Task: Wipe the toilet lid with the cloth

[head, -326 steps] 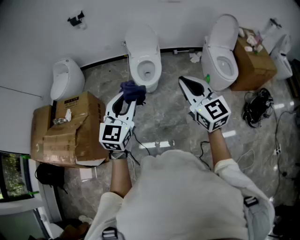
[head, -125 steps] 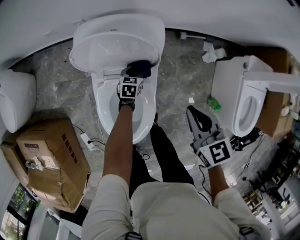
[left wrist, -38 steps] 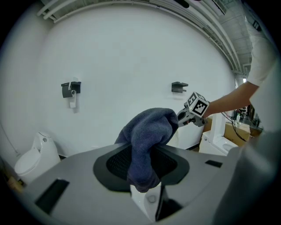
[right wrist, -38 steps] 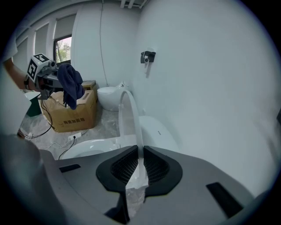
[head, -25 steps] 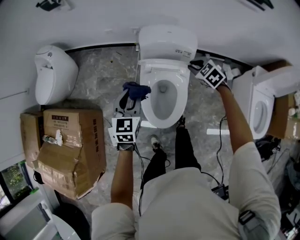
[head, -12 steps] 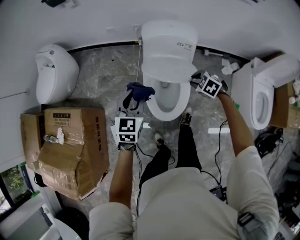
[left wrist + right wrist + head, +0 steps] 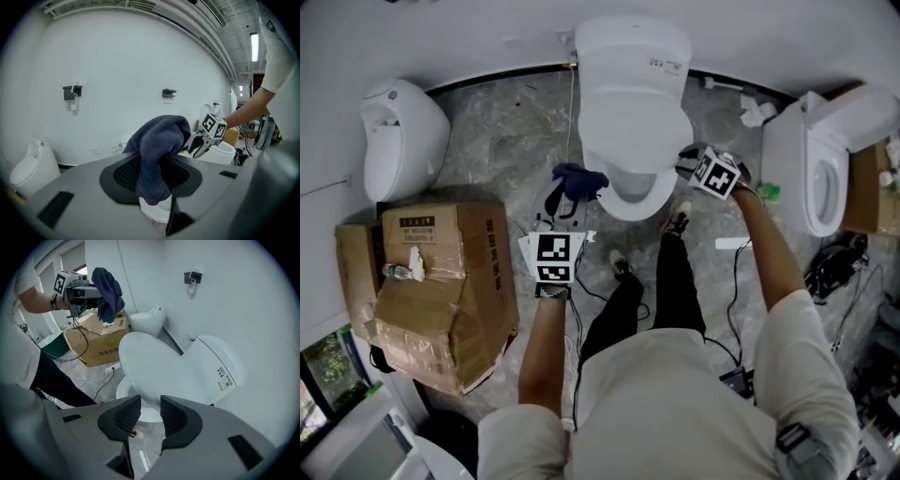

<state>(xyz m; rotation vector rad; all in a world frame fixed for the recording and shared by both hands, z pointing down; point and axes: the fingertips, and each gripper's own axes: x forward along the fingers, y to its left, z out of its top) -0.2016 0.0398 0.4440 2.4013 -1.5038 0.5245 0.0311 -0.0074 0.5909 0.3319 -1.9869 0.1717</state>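
Cloth point(image 7: 579, 178) of dark blue colour is held in the left gripper point(image 7: 565, 192), a little left of the centre of the head view, just beside the left edge of the toilet point(image 7: 633, 47). In the left gripper view the two jaws are closed on the cloth: its middle is pinched between the pads, one bunch stands up above them and a short end hangs down below. The cloth is not touching the toilet.

The toilet lid point(image 7: 636, 131) is in the upper centre of the head view. It is tilted down over the bowl, and the front rim of the bowl shows under its lower edge. In the right gripper view the lid is a wide white oval that leans forward from the tank.

The right gripper point(image 7: 686, 169) is at the right edge of the lid, close to it. Its jaws are opening, and the right gripper view shows a clear gap between the pads with nothing pressed in it; only the edge of the lid and the bowl are seen beyond the gap.

On the grey marble floor point(image 7: 506, 141) a torn cardboard box point(image 7: 441, 281) stands at the left. A urinal point(image 7: 398, 136) is in the upper left, and a second toilet point(image 7: 816, 178) is at the right edge.
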